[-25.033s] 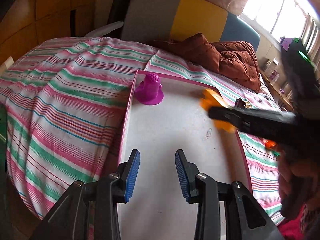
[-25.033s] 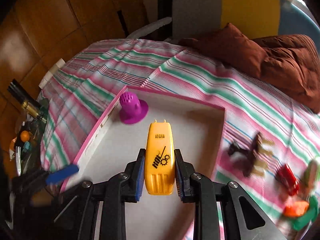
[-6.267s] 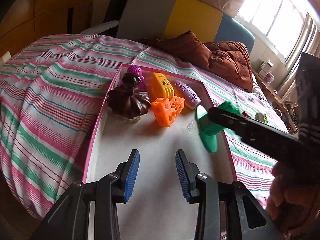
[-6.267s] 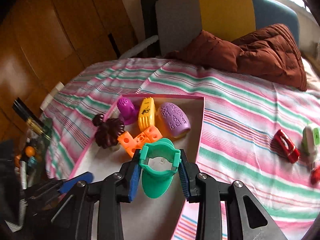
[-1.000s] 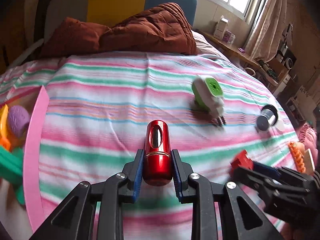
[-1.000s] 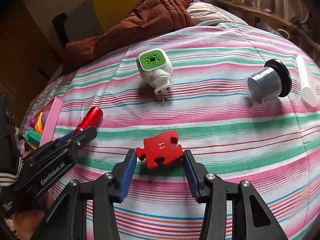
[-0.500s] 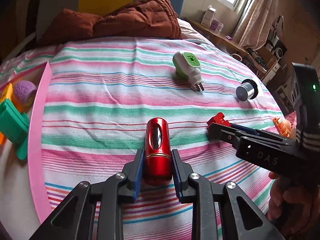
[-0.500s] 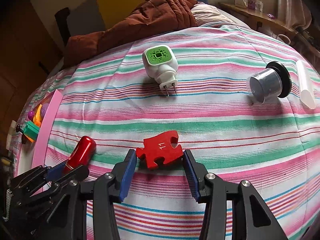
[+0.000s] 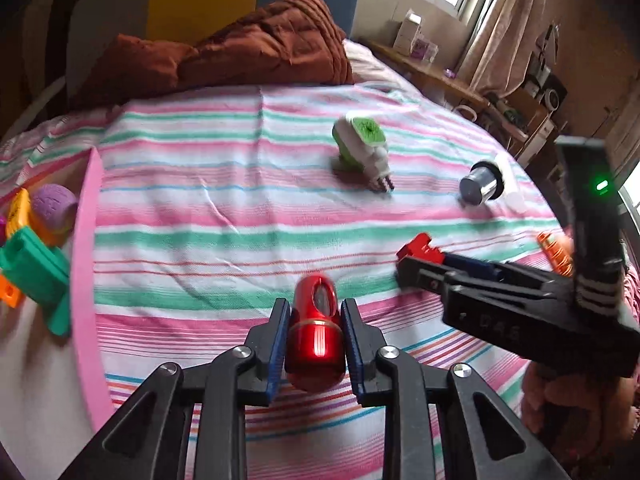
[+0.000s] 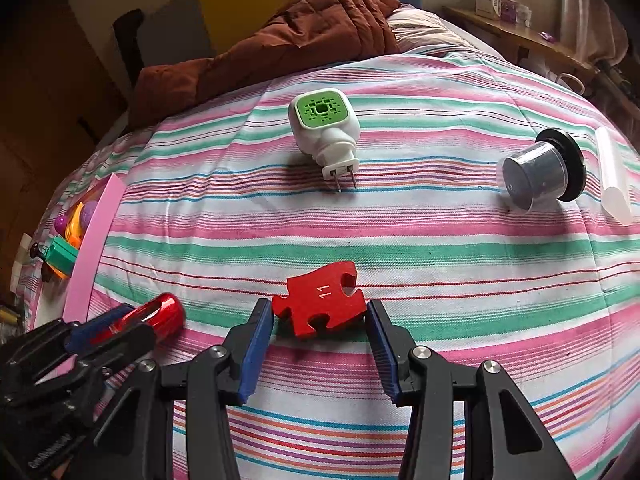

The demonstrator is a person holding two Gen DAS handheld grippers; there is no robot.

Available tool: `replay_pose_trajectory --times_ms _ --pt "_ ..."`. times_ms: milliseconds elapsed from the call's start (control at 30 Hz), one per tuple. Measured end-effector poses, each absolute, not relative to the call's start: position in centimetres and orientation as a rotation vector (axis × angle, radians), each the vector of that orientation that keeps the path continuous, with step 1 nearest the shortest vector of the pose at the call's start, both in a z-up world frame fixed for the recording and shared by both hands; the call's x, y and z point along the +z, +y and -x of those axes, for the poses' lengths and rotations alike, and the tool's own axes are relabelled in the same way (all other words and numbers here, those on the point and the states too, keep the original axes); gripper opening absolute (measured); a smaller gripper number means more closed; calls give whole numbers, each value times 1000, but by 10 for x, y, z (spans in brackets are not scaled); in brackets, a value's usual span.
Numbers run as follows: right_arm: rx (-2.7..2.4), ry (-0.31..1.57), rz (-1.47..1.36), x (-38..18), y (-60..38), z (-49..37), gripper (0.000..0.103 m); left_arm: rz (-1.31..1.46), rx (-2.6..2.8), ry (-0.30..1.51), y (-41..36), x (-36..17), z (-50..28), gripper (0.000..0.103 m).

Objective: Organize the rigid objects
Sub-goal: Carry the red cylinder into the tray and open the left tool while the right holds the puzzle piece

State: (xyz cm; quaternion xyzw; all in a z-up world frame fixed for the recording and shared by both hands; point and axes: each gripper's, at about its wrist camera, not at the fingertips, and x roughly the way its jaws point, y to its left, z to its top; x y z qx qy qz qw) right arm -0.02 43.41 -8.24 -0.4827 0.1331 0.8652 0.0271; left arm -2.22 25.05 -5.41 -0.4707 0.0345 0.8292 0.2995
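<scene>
Left wrist view: left tool (image 9: 315,334) clamped on red tube (image 9: 316,332), jaws just closed further, pads pressing both flanks, tube pointing straight ahead along the fingers. Gripped around its middle, probably for a steady carry to the pink-rimmed tray (image 9: 86,264) at left. Toys already crowded against the tray's near rim; bare floor only nearer the camera. Striped bed (image 9: 224,216) between tube and tray free of obstacles. Right tool (image 9: 420,266) near on the right, low over the bed.

Right wrist view: right tool (image 10: 320,320) partly open, straddling red puzzle piece (image 10: 320,308); piece flat on the bed, left pad touching or nearly so, right pad touching or just clear, grip not confirmed. Flat piece offers only thin edges, hence low approach. Plug (image 10: 324,128), cup (image 10: 536,176) and white tube (image 10: 614,176) well apart beyond, still unsorted. Left tool (image 10: 120,326) close at lower left; room narrow there.
</scene>
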Motion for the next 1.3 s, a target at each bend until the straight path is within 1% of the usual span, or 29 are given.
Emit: replay_pose_trajectory --times_ms 133,267,433,567,733,833,967,1167,1200,1233,1300 --pt "2675 392 1489 -82 432 0 48 1193 2224 48 226 -34 17 26" --pt "2676 371 1486 -82 430 0 48 1198 2237 -15 199 -28 17 26" --pt "2679 341 1484 -82 428 -1 48 1159 2240 -158 158 -10 15 26" --pt "2683 333 1475 -82 426 -2 48 1102 2309 -199 123 6 17 26" --pt "2725 369 1466 -78 421 -4 48 1167 2394 -235 75 -4 31 26" --pt "2770 332 1452 -75 410 -5 48 1294 2405 -261 51 -23 45 26" --pt "2822 271 1434 -70 398 -7 48 1441 2415 -237 32 -42 58 26" --pt "2865 237 1406 -68 390 -10 48 1463 2504 -234 12 -44 70 26" --pt "2866 231 1404 -68 390 -10 48 1454 2526 -220 11 -43 70 28" --pt "2869 232 1399 -67 390 -11 48 1445 2563 -206 9 -42 69 33" --pt "2881 243 1384 -66 390 -11 48 1422 2613 -213 4 -39 69 36"
